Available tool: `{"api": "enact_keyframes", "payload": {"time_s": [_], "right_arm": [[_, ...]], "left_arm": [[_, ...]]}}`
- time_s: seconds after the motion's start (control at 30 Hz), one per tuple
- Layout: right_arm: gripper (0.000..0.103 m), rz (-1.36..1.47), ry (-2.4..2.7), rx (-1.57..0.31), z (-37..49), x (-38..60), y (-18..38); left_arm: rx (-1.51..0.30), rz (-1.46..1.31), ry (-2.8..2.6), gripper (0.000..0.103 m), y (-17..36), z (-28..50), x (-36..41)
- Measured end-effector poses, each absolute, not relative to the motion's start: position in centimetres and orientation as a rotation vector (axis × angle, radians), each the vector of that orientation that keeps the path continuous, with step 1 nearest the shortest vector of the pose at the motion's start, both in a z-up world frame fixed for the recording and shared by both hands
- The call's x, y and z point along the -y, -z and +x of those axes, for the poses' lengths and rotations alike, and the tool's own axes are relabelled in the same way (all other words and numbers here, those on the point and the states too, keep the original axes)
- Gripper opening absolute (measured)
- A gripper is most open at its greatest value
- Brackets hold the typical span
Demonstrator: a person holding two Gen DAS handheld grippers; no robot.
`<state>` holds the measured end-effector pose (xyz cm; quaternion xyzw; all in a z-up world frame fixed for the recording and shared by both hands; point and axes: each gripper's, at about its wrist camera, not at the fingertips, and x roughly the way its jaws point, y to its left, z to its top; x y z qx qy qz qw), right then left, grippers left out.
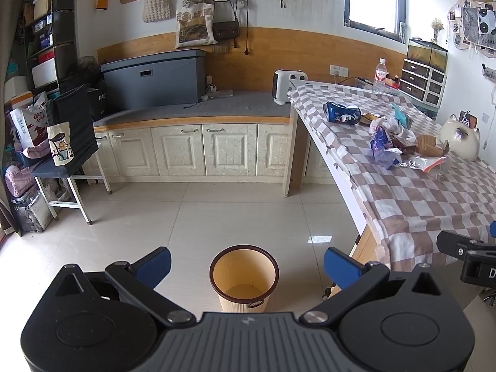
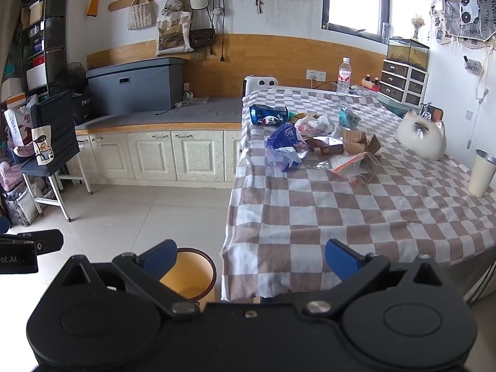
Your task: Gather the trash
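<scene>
A pile of trash lies on the checked tablecloth (image 2: 341,217): a crushed blue can (image 2: 268,114), a blue and purple wrapper (image 2: 283,147), crumpled white paper (image 2: 314,124), brown cardboard pieces (image 2: 359,142) and a clear zip bag (image 2: 353,164). The same can (image 1: 342,112) and wrapper (image 1: 383,147) show in the left wrist view. A tan bin with a dark rim (image 1: 244,277) stands on the floor by the table corner, empty inside. My left gripper (image 1: 247,265) hangs open above the bin. My right gripper (image 2: 251,259) is open over the table's near edge, far from the pile.
On the table stand a white cat-shaped ornament (image 2: 421,136), a cream cup (image 2: 482,173) and a water bottle (image 2: 343,76). White cabinets (image 1: 192,148) with a grey box (image 1: 153,77) line the back wall. A chair with bags (image 1: 66,142) stands at left.
</scene>
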<state>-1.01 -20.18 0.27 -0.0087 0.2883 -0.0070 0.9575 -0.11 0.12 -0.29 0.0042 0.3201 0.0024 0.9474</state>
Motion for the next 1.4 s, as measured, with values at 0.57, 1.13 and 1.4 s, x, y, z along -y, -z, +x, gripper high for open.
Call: {"api": "enact_keyframes", "payload": {"time_s": [0.57,1.13,1.4], "right_arm": [[0.103,-0.018,0.015,-0.586,-1.0,20.2,-0.3],[0.103,-0.019,0.018,-0.586,-0.9,20.2,-0.4],[0.103,-0.01,0.027,-0.589,-0.6,20.9,-0.2]], "left_arm": [[-0.655,0.008,-0.005,0.103,0.2,-0.1,-0.3],[-0.657,0.007,-0.003,0.103,0.5,-0.1,-0.7],[-0.668,0.022,0.002,0.103,1.4,0.3,-0.6]]}}
